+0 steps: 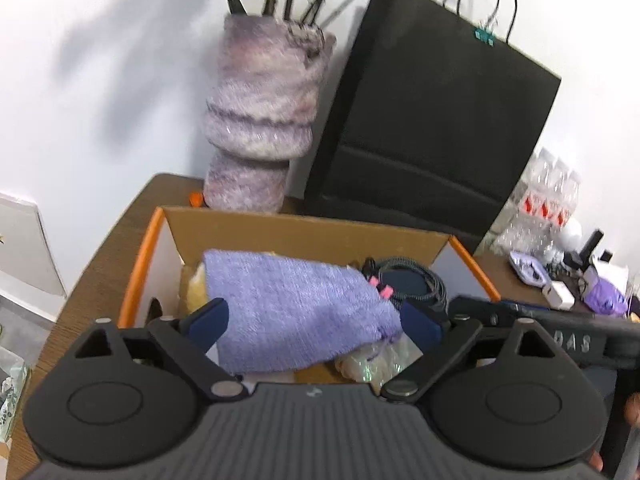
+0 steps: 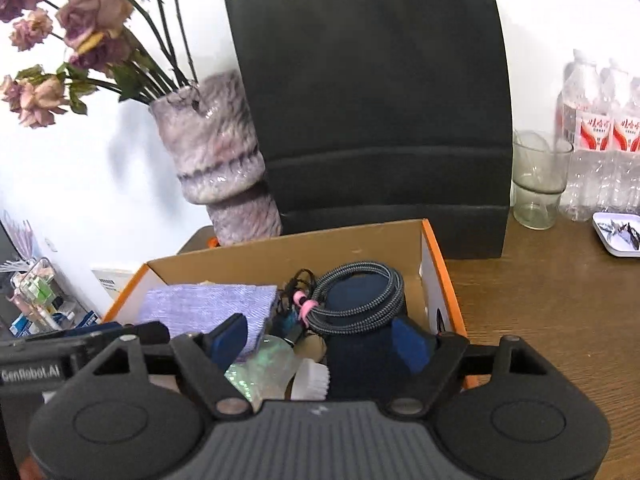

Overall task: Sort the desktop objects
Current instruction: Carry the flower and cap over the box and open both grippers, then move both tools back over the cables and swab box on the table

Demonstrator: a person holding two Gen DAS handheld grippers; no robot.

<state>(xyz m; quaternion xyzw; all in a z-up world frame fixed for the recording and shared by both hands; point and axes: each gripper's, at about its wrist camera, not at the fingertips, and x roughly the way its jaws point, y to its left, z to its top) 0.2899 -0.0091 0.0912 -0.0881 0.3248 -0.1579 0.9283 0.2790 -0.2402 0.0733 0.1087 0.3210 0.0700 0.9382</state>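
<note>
Left wrist view | left gripper (image 1: 314, 318) spread wide, empty, over purple cloth (image 1: 296, 312) inside box (image 1: 138, 272) | right gripper (image 2: 320, 336) likewise above cable (image 2: 360, 296) | risk: fingers snagging cable, tipping vase (image 1: 260, 120) behind box

A home desk corner — dried-flower vase (image 2: 218, 152), paper bag (image 2: 372, 100), bottled water (image 2: 600, 132).

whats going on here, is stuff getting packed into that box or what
A person holds a gripper in each hand over an open cardboard box on a wooden desk. The left gripper is open above a purple cloth; the right gripper is open above a coiled grey cable on a dark blue item. Neither is gripping anything.
</note>
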